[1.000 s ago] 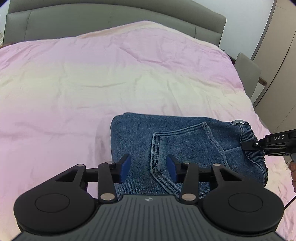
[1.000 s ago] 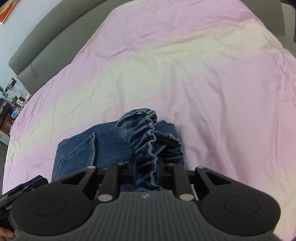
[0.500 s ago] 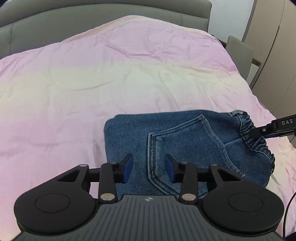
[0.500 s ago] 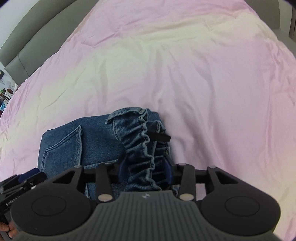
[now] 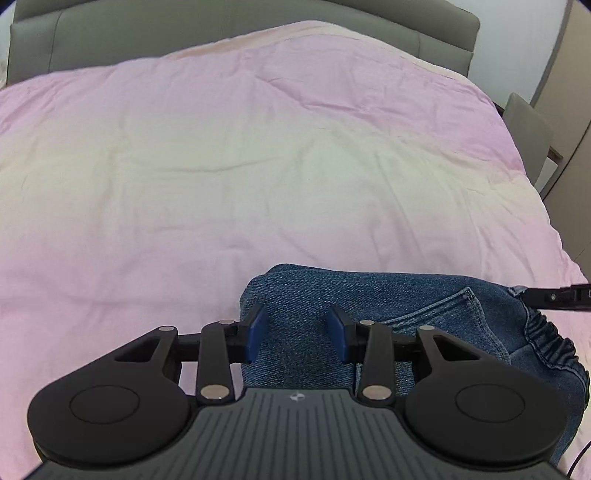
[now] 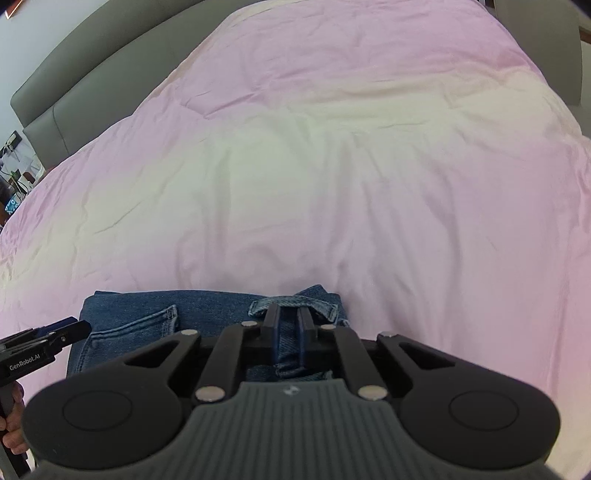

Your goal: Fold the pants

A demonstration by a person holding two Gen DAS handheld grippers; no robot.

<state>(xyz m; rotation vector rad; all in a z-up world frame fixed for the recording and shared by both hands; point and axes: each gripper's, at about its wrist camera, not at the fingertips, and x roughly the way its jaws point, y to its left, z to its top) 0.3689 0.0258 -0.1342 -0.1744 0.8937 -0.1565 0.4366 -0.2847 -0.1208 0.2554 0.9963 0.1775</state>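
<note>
Where pink duvet (image 5: 258,177) surrounds folded pants (image 5: 388,295), apparently unobstructed, grey headboard (image 5: 221,33) beyond.

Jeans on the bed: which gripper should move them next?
Probably the right gripper: it is shut on the jeans at the elastic waistband. The left gripper is open, gripping nothing.

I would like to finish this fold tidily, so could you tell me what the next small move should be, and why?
Probably open the right gripper and release the waistband. The jeans already lie as a compact folded stack on the duvet, the left gripper is open above them, and only the right fingers still pinch denim.
</note>
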